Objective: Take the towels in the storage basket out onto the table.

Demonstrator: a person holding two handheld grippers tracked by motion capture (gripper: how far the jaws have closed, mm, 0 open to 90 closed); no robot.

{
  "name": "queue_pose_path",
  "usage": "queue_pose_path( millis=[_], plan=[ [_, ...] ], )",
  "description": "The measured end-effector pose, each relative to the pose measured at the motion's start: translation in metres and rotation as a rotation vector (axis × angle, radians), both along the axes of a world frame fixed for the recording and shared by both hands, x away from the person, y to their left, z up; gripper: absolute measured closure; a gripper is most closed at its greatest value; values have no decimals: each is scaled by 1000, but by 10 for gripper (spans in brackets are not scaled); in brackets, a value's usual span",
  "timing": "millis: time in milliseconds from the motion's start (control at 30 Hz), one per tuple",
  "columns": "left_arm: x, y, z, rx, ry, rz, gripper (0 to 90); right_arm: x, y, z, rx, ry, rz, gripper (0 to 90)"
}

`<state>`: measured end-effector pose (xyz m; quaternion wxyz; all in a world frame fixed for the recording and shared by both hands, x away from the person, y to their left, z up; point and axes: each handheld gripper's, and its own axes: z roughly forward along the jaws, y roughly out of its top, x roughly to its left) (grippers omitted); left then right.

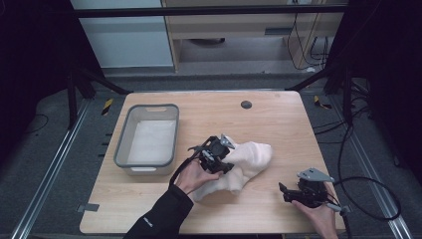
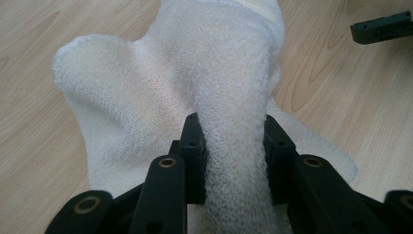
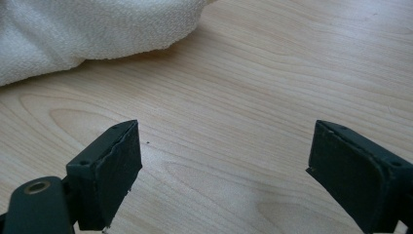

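The left gripper (image 1: 215,152) pinched a ridge of the towel (image 1: 249,158); the right gripper (image 1: 298,191) stood wide, empty; best lift slowly, keeping the fold deep

Towel (image 2: 214,63) fold hides the jaws' inner faces — edges cropped.

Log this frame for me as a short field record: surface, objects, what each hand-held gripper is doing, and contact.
surface: wooden table
towel: cream towel, crumpled, lying near the table's middle
bin: grey bin, left of the towel, apart from it; contents unclear
left hand-held gripper: jaws closed on a raised fold of the towel
right hand-held gripper: jaws wide apart, holding nothing, low over bare wood to the right of the towel
contact: left touches the towel; right does not
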<state>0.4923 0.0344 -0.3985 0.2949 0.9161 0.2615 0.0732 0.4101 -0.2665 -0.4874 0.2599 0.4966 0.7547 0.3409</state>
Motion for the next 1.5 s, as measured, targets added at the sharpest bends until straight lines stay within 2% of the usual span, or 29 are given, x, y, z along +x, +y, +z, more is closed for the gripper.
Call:
queue_pose_path(
  millis=[167,367,500,833,967,1100,1267,1500],
  plan=[
    [-2,-3,-5,15,-3,-10,656,0,0,0,1,4,0,119],
    [-2,-1,-12,-4,2,-8,596,0,0,0,-1,6,1,118],
    [-3,2,-15,-15,8,-6,537,0,1,-1,-5,5,6,118],
    [-8,16,-24,-54,-7,-13,342,0,2,-2,-13,8,10,116],
    [-11,22,-24,-85,-15,-7,260,0,2,-3,-14,8,11,115],
    [-15,31,-20,-98,-34,-7,223,0,3,-3,-13,17,8,114],
    [-21,43,-14,-129,-53,1,198,0,3,-3,-15,16,6,114],
    [-31,65,-9,-151,-88,17,190,0,3,-3,-14,21,3,112]
  ],
)
